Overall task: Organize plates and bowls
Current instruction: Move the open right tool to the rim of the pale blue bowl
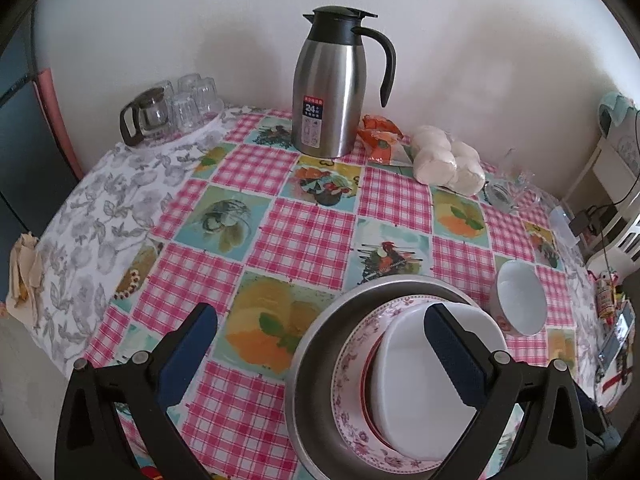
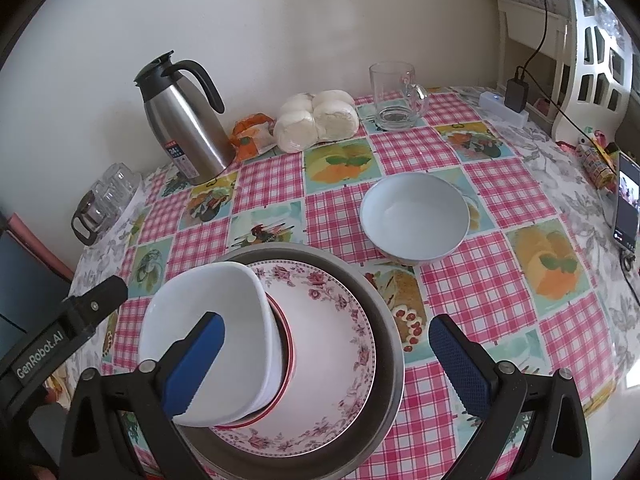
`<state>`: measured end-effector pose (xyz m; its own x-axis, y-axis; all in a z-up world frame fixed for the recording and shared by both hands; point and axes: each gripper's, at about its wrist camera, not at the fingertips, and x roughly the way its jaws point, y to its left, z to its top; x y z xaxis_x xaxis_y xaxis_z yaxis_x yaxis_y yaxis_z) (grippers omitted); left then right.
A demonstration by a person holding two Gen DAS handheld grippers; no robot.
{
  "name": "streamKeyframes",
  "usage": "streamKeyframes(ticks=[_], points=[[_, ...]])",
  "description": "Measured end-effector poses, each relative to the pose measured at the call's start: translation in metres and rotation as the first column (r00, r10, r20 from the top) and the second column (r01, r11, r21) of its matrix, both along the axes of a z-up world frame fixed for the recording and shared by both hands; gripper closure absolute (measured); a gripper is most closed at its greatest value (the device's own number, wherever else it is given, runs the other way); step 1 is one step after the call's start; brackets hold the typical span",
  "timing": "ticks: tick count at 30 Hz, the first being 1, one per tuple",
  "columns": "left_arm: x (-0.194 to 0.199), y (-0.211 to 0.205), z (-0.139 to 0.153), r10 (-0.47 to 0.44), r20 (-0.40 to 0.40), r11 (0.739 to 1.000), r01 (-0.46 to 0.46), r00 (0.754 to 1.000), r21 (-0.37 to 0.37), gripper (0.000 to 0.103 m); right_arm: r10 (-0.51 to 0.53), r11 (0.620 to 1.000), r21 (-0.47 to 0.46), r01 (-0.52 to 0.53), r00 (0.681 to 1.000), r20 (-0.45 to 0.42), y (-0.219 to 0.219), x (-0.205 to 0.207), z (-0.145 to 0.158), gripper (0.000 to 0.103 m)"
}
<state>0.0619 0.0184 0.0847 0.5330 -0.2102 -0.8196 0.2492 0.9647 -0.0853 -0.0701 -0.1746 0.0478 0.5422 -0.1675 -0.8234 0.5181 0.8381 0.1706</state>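
Both grippers, left gripper (image 1: 320,352) and right gripper (image 2: 326,360), gape wide, holding nothing. Glossy squarish white ceramic bowl (image 2: 224,304) sits on a floral-rimmed round plate (image 2: 336,344), inside a dull round metal pan (image 2: 390,344).

A grey metal pan (image 2: 384,320) holds a floral-rimmed plate (image 2: 332,344); on the plate rests a red-rimmed dish (image 2: 290,354) with a white square bowl (image 2: 240,300) stacked upright on top. A round white bowl (image 2: 414,216) stands upright nearby, apart from the stack.
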Motion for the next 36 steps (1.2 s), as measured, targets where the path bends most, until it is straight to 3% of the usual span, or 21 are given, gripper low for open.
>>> streamKeyframes(ticks=[11,23,30,36], points=[[-0.004,-0.007,0.002,0.003,0.015,1.0,-0.003,1.0,0.008,0.0,-0.005,1.0,0.024,0.005,1.0,0.005,-0.011,-0.005,0.002,0.0],[-0.014,-0.039,0.012,-0.062,0.051,0.998,0.061,0.997,0.023,0.0,-0.065,0.998,0.016,0.065,0.998,-0.001,-0.046,-0.019,0.008,0.0],[-0.021,-0.075,0.025,-0.157,0.067,0.988,0.155,0.985,0.026,0.0,-0.128,0.991,0.039,0.128,0.992,-0.002,-0.076,-0.027,0.01,0.0],[-0.028,-0.121,0.035,-0.265,0.068,0.964,0.263,0.962,0.031,0.0,-0.181,0.982,0.05,0.181,0.984,-0.009,-0.104,-0.033,0.011,0.0]])
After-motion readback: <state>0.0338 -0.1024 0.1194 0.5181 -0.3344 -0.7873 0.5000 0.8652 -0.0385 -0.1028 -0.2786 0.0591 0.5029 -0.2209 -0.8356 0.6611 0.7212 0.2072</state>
